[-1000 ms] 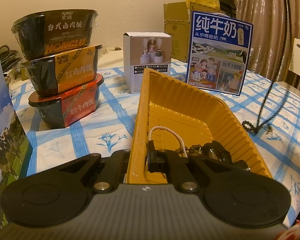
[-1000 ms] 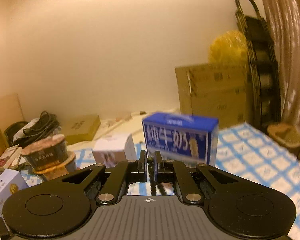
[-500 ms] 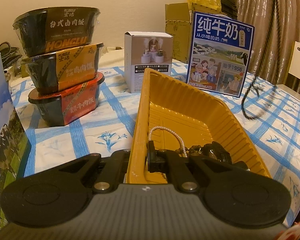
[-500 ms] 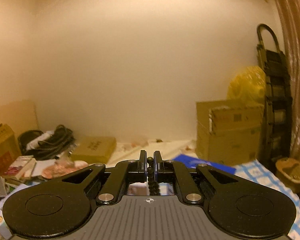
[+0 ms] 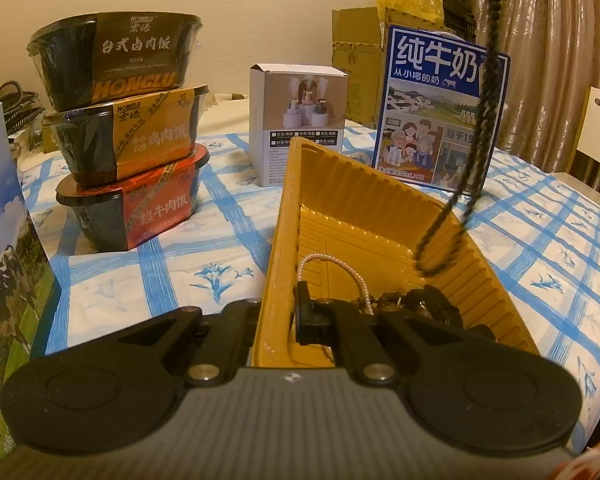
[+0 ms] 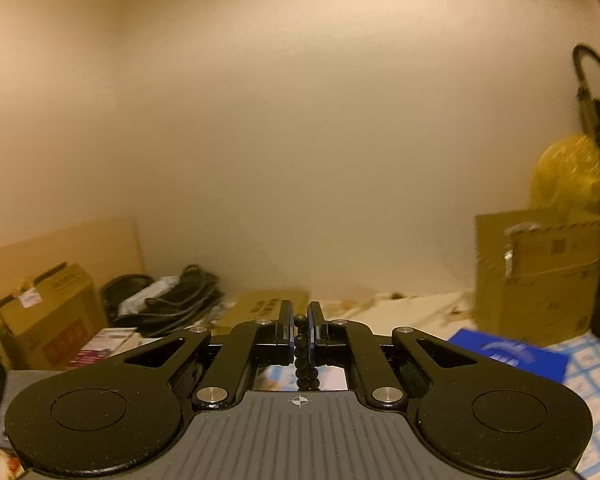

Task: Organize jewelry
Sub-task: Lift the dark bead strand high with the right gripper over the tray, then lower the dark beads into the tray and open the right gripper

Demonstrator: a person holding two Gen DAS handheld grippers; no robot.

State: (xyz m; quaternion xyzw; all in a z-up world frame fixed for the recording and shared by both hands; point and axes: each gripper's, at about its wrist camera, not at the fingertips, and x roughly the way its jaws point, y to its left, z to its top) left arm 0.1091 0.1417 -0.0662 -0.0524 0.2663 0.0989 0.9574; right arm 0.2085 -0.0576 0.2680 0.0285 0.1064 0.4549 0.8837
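One blue-checked tablecloth (image 5: 540, 248), beige wall (image 6: 300, 120).

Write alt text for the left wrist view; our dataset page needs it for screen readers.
The left gripper clamps the near rim of a yellow tray holding a pearl strand, while a dark bead necklace dangles into it from above, over a blue-checked tablecloth.

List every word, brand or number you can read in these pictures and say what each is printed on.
"HONGLU", "宏绿", "台式卤肉饭": top black meal bowl
"HONGLU", "宏绿", "鸡肉饭": middle yellow-banded meal bowl
"牛肉饭": bottom red-banded meal bowl
"纯牛奶", "从小喝的奶", "200mL×12": blue milk carton
Small print on the white humidifier box: too small to read.
Printing on the cardboard boxes and blue carton top in the right wrist view: blurred, unreadable.
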